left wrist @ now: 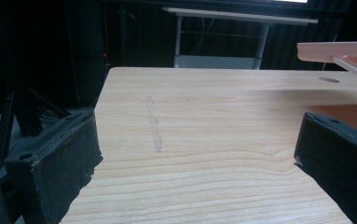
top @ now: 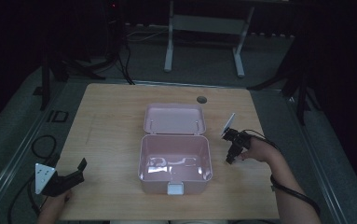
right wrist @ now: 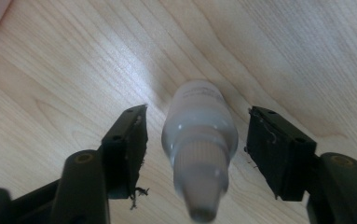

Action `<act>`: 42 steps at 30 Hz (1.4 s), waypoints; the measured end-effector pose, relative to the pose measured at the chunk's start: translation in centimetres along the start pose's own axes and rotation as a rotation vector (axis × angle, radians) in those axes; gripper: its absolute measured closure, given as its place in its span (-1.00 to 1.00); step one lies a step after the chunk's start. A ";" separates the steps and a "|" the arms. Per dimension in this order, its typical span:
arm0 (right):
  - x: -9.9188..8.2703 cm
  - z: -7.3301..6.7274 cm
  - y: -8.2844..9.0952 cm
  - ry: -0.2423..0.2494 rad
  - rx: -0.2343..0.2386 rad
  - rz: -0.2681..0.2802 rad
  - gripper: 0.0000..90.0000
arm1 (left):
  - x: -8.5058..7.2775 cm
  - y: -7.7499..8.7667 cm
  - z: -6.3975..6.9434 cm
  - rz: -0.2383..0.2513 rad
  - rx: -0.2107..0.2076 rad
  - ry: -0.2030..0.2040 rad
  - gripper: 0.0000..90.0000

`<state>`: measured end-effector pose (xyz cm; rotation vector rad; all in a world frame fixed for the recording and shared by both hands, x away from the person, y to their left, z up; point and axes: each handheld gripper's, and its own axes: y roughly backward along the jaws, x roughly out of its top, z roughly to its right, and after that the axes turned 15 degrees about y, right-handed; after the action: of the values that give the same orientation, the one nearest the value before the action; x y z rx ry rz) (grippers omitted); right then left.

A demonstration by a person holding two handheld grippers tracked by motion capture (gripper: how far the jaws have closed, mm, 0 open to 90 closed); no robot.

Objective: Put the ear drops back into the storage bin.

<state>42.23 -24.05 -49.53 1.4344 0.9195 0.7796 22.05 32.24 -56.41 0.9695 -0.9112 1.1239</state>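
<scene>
Pale wood table (top: 111, 121), pink box (top: 175, 161) sitting open in the middle with its lid (top: 174, 118) flipped back toward 12 o'clock. The thing in play is a little white bottle (right wrist: 199, 135), standing on the wood at about 3 o'clock from the box, and in the right gripper view it sits squarely between the jaws. The right gripper (right wrist: 195, 142) is spread apart with a gap on both sides of the bottle, so nothing is clamped yet.

What I'd worry about: that bottle looks narrow and light, so if one jaw touches before the other it probably tips or skids away. Grabbing it up by the tapered cap could also let it squirt out of the pads.

Room-wise, the box wall is near at 9 o'clock from the bottle and the table edge is not far off at 3 o'clock, so a knocked bottle could roll off. There's open wood toward 12 and 6. The left gripper (top: 66, 177) is parked wide open at the 7 o'clock corner, well clear.
</scene>
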 end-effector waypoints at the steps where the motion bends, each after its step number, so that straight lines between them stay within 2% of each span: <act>1: 0.1 0.0 -0.2 0.001 0.003 -0.003 -0.10 | 0.0 0.0 0.0 0.000 0.001 0.000 -0.99; 5: 0.2 0.1 -0.6 0.022 0.009 -0.026 0.03 | 0.0 0.0 0.0 0.000 0.000 0.000 -0.99; 9: 0.3 0.0 -0.8 0.049 -0.006 -0.025 0.30 | 0.0 0.0 0.0 -0.001 0.000 0.000 -0.99; 14: 0.3 -0.4 -0.7 0.103 -0.021 -0.041 0.32 | 0.0 0.0 0.0 -0.001 0.000 0.000 -0.99; 22: -0.4 -1.6 -0.6 0.260 -0.037 -0.059 0.32 | 0.0 0.0 0.0 -0.001 0.001 0.000 -0.99; 29: -0.9 -2.4 -0.2 0.335 -0.032 -0.059 0.32 | 0.0 0.0 0.0 -0.001 0.002 -0.001 -0.99; 33: -1.3 -3.2 0.1 0.420 -0.050 -0.059 0.32 | 0.0 0.0 0.0 -0.001 0.003 0.000 -0.99; 34: -1.5 -3.7 0.2 0.458 -0.041 -0.064 0.32 | 0.0 0.0 0.0 -0.002 0.003 0.001 -0.99; 35: -1.5 -3.7 0.2 0.458 -0.041 -0.064 0.32 | 0.0 0.0 0.0 -0.002 0.003 0.001 -0.99; 37: -1.7 -4.3 0.3 0.518 -0.060 -0.066 0.32 | 0.0 0.0 0.0 -0.002 0.003 0.001 -0.99; 39: -1.7 -4.4 0.3 0.533 -0.055 -0.068 0.32 | 0.0 0.0 0.0 -0.002 0.003 0.000 -0.99; 40: -1.9 -4.7 0.4 0.566 -0.063 -0.066 0.32 | 0.0 0.0 0.0 -0.001 0.003 0.000 -0.99; 42: -2.1 -5.1 0.5 0.606 -0.088 -0.100 0.32 | 0.0 0.0 0.0 -0.002 0.003 0.000 -0.99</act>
<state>36.77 -23.55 -48.59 1.0742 1.3822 1.1934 22.07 32.24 -56.41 0.9726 -0.9091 1.1242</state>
